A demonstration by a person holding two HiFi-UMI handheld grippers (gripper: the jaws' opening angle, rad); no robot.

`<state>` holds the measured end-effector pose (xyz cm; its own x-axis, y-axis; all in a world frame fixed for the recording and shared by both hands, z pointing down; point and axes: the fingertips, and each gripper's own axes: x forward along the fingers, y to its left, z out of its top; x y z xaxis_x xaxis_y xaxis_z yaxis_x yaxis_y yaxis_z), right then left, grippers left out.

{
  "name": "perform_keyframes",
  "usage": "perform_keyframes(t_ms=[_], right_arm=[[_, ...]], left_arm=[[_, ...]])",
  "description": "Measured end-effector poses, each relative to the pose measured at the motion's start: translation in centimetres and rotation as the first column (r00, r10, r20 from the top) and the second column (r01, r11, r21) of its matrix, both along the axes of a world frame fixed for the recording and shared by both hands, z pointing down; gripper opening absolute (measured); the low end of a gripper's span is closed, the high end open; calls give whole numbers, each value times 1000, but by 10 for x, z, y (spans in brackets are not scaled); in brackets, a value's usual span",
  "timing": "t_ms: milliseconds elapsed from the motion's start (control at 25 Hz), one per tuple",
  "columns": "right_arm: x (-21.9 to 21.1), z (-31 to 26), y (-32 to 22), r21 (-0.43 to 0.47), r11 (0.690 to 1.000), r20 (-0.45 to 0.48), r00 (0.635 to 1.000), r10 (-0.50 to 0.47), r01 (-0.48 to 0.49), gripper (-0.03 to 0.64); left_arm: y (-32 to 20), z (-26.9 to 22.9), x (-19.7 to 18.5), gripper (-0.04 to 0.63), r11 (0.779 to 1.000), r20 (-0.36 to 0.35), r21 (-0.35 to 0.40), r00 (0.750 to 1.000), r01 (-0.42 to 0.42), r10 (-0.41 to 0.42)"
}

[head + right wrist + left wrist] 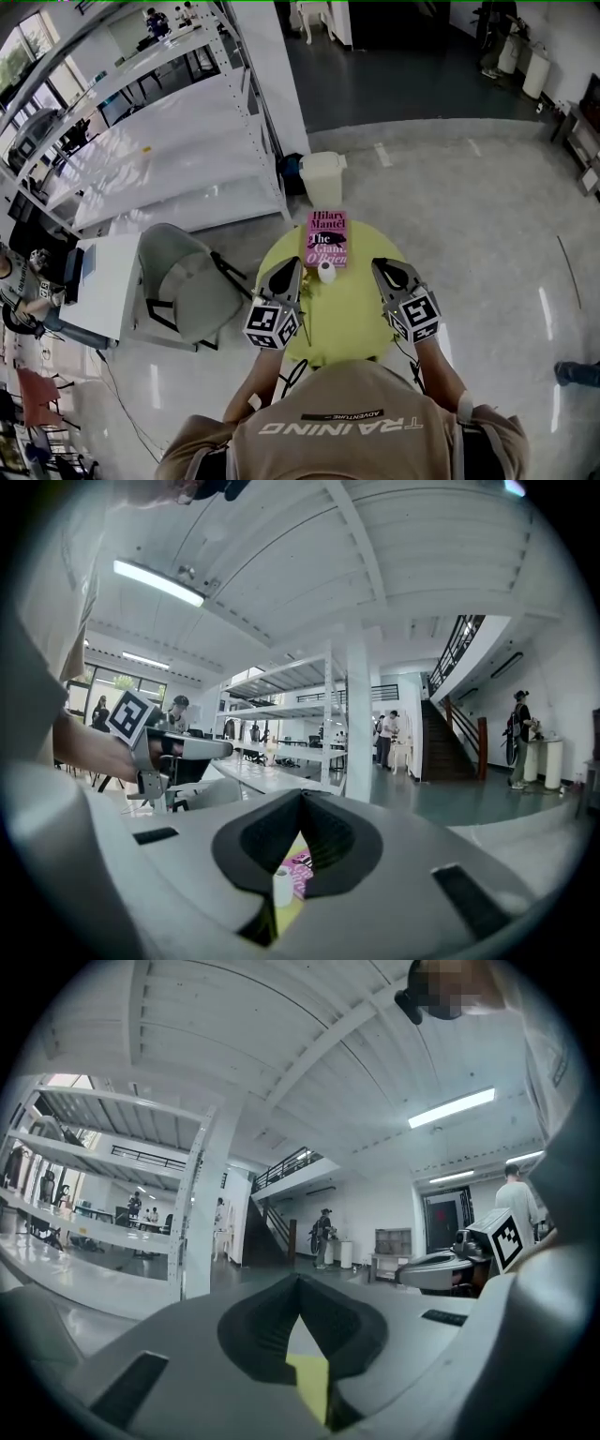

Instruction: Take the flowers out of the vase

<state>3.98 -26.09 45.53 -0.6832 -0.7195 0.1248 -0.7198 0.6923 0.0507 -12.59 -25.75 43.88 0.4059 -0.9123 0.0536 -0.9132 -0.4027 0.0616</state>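
Left gripper [292, 266] and right gripper [381, 266] hover over the round table [347, 309], jaws together on nothing. The white vase [326, 272] stands beside the book [327, 239] near the far edge (no flowers discernible). Stems are likely light and soft, so pinch low, gently.

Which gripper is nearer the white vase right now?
Left, slightly. The left gripper hovers just left of the white vase; the right gripper hovers farther off on its right, both above the yellow table.
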Motion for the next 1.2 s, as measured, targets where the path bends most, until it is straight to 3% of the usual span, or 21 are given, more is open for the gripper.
perform_keyframes(t_ms=[1200], right_arm=[[2,14,-5,-60,998,21,1000,4,-3,2]], left_arm=[[0,37,6,9,997,-7,-72,1000,-13,13]])
